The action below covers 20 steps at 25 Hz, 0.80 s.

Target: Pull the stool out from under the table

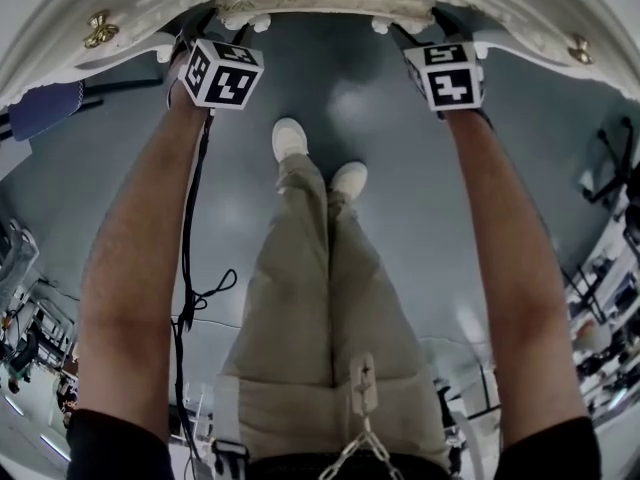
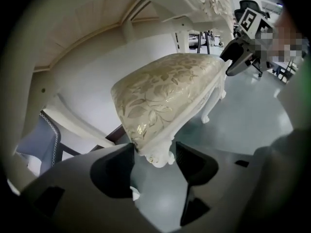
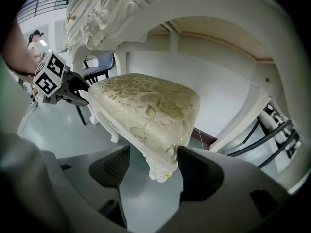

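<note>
The cream stool with a gold leaf-patterned cushion and carved white legs (image 2: 170,91) stands under the ornate white table (image 1: 130,8). The left gripper (image 2: 153,154) and the right gripper (image 3: 153,164) each straddle a near seat corner, jaws spread, not clamping.

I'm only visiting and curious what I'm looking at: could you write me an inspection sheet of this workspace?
Surface: grey shiny floor; carved white table above it.
Job's things: stool with floral cushion, under the table.
Clutter: blue chair near the table.
Grippers: left tool and right tool both open, a stool corner between each one's jaws.
Cables: black cable hanging by the left arm.
Surroundings: office furniture at the edges; a person far off.
</note>
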Tool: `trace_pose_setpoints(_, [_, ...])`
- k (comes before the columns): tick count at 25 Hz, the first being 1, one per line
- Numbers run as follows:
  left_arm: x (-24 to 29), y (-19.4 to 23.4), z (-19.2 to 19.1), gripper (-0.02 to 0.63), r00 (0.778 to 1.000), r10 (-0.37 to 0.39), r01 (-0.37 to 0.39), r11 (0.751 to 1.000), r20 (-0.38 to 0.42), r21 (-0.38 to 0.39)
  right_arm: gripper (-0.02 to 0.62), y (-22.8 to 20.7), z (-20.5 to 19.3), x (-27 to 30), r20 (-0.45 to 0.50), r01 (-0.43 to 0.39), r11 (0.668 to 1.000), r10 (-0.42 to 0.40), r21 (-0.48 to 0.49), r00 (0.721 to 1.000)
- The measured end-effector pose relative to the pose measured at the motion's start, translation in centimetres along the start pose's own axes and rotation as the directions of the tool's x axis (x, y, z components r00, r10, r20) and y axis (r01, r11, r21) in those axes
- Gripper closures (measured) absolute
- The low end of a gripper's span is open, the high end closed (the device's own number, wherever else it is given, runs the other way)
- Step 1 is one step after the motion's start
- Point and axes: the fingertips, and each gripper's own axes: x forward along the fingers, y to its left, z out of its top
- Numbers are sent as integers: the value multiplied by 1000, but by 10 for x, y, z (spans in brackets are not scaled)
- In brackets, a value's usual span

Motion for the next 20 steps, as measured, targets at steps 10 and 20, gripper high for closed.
trace_pose_setpoints(10, [-14, -23, -1, 346, 998, -65, 64, 995, -18, -78, 303, 5, -11, -14, -2, 4, 999, -4, 53, 1000])
trace_pose_setpoints(20, [-23, -35, -38, 342, 993, -101, 92, 987, -66, -128, 301, 6, -45, -19, -69, -27, 999, 25, -30, 997])
